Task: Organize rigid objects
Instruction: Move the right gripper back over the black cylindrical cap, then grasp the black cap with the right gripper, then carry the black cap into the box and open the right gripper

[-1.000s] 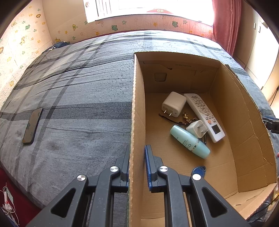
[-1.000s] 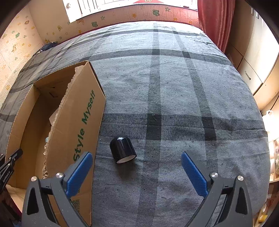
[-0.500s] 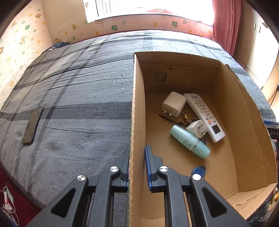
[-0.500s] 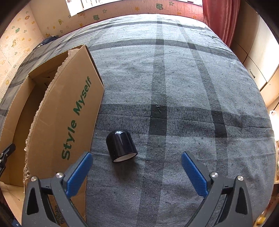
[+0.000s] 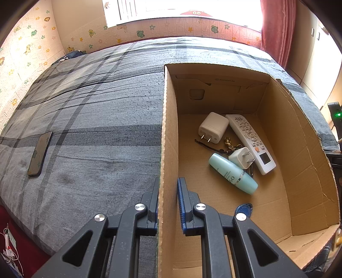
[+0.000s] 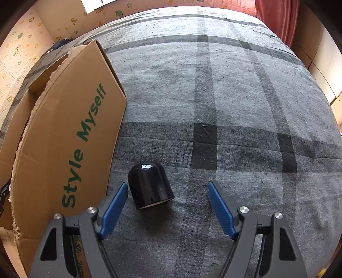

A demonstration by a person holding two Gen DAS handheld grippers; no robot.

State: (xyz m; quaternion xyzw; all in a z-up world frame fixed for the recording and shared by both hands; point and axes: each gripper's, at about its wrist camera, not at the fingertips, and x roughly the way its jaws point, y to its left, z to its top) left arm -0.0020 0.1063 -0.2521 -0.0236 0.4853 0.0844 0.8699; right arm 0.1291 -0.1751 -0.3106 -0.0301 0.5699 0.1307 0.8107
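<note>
Grey plaid bedding [image 6: 245,96] carries a cardboard box [image 5: 168,128], whose left wall the left gripper [image 5: 167,196] clamps between both fingers. Spread wide, the right gripper [image 6: 167,205] hovers with a black dome cap [image 6: 149,185] just beside its left finger.

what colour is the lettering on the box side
Green lettering on the brown cardboard box, clearest in the right wrist view.

Strong daylight pours from the window [image 5: 181,10] far ahead of the left gripper [image 5: 168,192], blown out to white. Both views are sharp, with heavy fisheye bending and dark corners. The black cup [image 6: 149,185] shows a small glare spot.
</note>
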